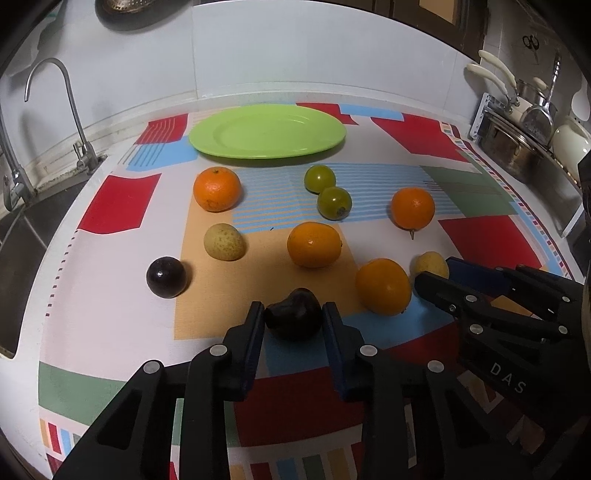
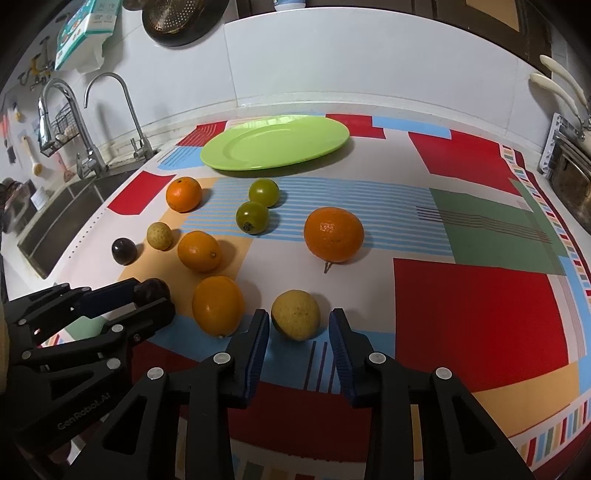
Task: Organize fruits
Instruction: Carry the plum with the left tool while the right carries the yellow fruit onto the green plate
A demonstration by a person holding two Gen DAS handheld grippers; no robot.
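Observation:
A green plate point(image 1: 267, 131) lies at the back of the patterned cloth; it also shows in the right wrist view point(image 2: 275, 146). Several oranges, two green fruits point(image 1: 327, 192), a yellow fruit point(image 1: 224, 242) and a dark fruit point(image 1: 166, 277) lie in front of it. My left gripper point(image 1: 294, 314) is open, its fingers on either side of a dark plum point(image 1: 293, 314) on the cloth, close to it. My right gripper point(image 2: 298, 321) is open around a yellow fruit point(image 2: 295, 314), with small gaps on both sides. An orange point(image 2: 218, 305) lies between the grippers.
A sink point(image 2: 55, 218) with taps point(image 2: 129, 114) sits to the left. A rack with pots and knives point(image 1: 517, 122) stands at the right. A colander point(image 2: 181, 18) hangs on the back wall.

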